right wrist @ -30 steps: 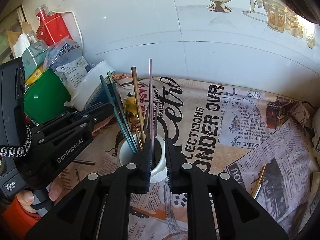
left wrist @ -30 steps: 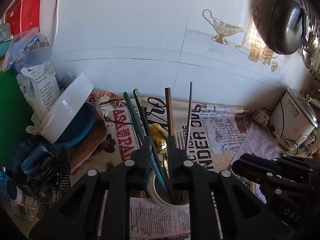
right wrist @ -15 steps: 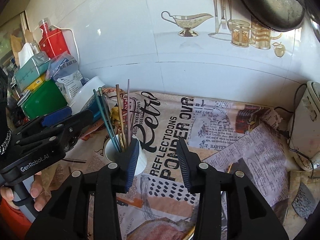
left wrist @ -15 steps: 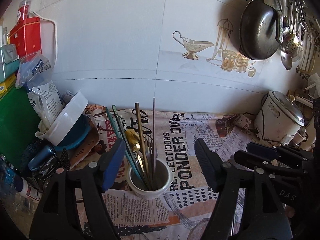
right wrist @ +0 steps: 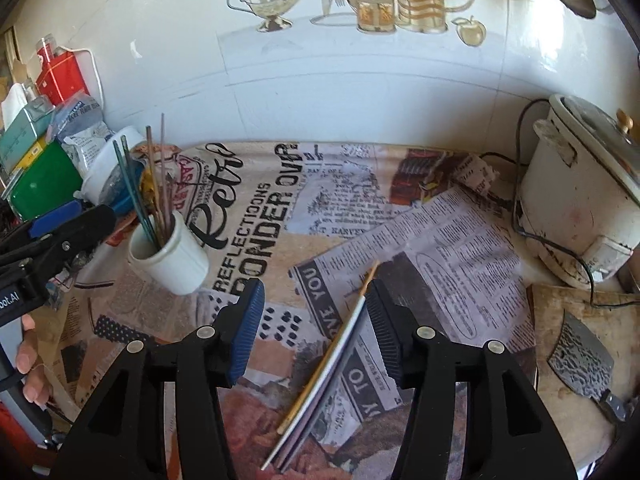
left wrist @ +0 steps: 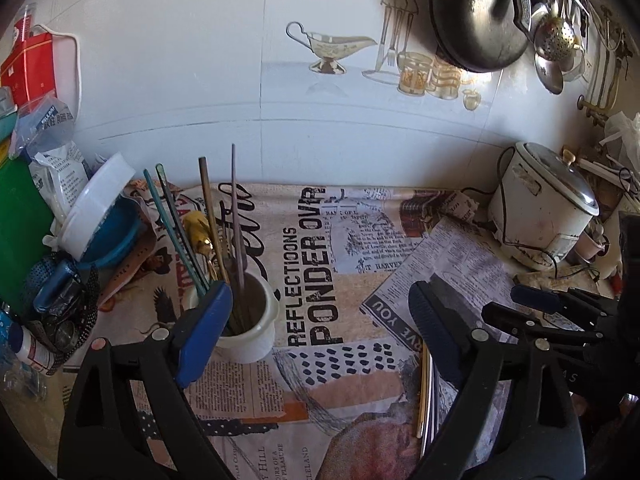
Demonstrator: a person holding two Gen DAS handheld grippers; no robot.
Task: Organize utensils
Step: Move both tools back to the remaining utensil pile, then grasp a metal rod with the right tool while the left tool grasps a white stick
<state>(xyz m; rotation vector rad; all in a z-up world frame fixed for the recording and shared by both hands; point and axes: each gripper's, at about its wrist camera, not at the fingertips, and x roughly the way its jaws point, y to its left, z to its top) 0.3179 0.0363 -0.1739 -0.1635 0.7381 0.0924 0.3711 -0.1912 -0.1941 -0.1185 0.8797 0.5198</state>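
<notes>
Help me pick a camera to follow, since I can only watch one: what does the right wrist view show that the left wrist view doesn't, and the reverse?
Only the right wrist view shows the cleaver on its board, the person's hand, and the loose chopsticks at nearly full length, under the opening right gripper, untouched.

Only the left wrist view shows the hanging wok, the ladles, and the opening left gripper from behind, empty.

Both share the white cup of utensils, the rice cooker and the newspaper-print cloth.
</notes>
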